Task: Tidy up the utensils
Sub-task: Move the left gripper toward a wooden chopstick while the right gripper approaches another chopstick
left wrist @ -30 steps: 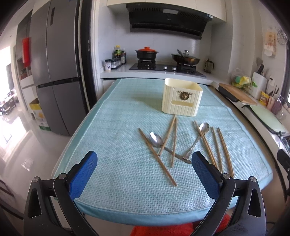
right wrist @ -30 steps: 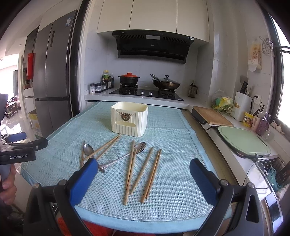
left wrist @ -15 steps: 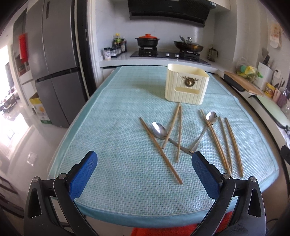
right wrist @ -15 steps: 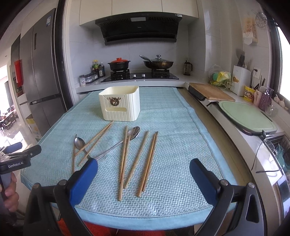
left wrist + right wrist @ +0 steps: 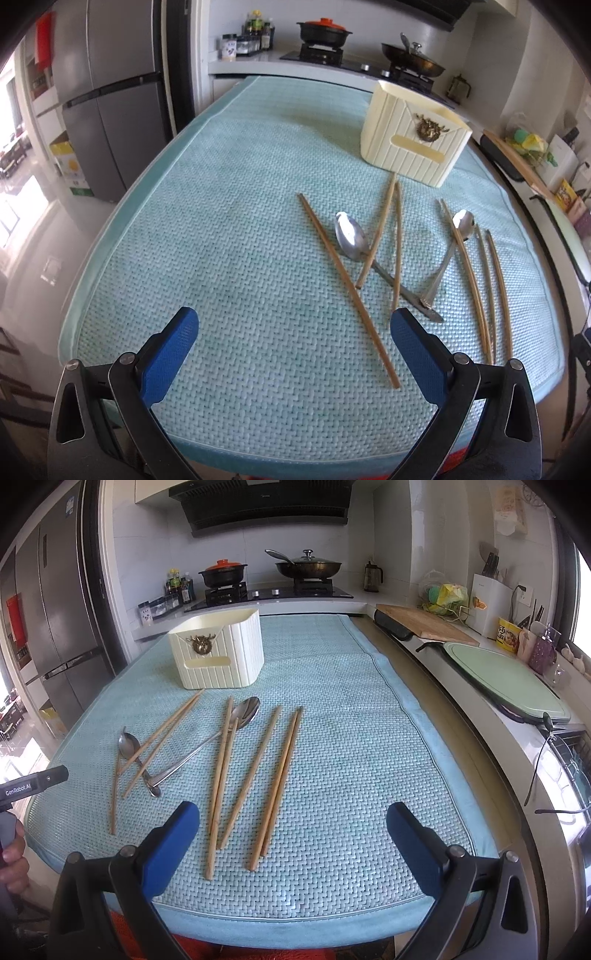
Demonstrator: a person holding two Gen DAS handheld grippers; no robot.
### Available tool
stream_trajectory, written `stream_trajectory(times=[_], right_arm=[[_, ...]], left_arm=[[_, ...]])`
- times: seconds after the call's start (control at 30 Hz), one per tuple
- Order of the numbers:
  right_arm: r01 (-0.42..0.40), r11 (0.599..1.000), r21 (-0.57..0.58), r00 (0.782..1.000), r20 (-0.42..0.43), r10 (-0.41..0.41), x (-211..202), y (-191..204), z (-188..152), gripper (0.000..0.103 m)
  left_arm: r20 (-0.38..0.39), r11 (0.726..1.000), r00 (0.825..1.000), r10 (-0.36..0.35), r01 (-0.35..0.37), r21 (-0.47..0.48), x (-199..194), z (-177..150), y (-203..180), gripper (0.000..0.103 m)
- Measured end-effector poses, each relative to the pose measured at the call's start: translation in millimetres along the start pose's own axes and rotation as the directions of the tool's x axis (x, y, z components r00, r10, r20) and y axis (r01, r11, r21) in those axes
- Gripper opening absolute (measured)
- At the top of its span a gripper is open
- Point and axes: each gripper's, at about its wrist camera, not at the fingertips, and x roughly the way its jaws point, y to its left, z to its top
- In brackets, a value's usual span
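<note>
A cream ribbed utensil holder (image 5: 413, 142) (image 5: 218, 653) stands on the light blue mat (image 5: 229, 229) (image 5: 351, 746). In front of it lie several wooden chopsticks (image 5: 347, 284) (image 5: 280, 779) and two metal spoons (image 5: 351, 236) (image 5: 247, 709), the spoon handles crossing. My left gripper (image 5: 291, 350) hovers open over the near mat edge, the longest chopstick ending between its blue fingers. My right gripper (image 5: 291, 840) is open too, low over the near ends of the right-hand chopsticks. Neither holds anything.
A fridge (image 5: 103, 99) stands at the left. Behind the table is a stove with a pot (image 5: 221, 572) and a pan (image 5: 306, 566). A side counter at the right carries a wooden board (image 5: 424, 626) and a green tray (image 5: 502, 675). A hand (image 5: 11, 864) holds the left gripper's handle.
Both grippers have moved forward and tilted down towards the mat, so the utensils look closer and larger. Nothing on the mat has shifted. Both stay open.
</note>
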Motion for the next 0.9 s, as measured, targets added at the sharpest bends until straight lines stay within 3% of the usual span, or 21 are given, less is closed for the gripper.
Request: stream_trajectory(times=[0.17,0.43,0.5,0.67,0.9], right_arm=[[0.013,1.0,-0.001,1.0,-0.003,-0.013,7,-2,5,0.103],[0.002,1.0,-0.003,1.0,-0.031,-0.002,17,-3,4,0.103],[0.005,1.0,0.001,1.0,-0.031,-0.005,18,-5,3,0.103],[-0.029,0.999,0.017,0.999,-0.036,0.029,28,-18,13,0.103],[-0.092,0.993,0.077,0.98,-0.167,0.104,102,-50,47,0.1]], left_arm=[[-0.032,0.999,0.999,0.02,-0.019,0.036,32,16,-6,0.103],[-0.101,0.989,0.988,0.12,-0.109,0.105,97,36,-12,0.103],[-0.095,0.991,0.991,0.097,-0.087,0.101,99,37,-12,0.103],[-0.096,0.975,0.983,0.158,-0.14,0.17,104,42,-9,0.103],[-0.102,0.966,0.981,0.165,-0.139,0.217,111,53,2,0.103]])
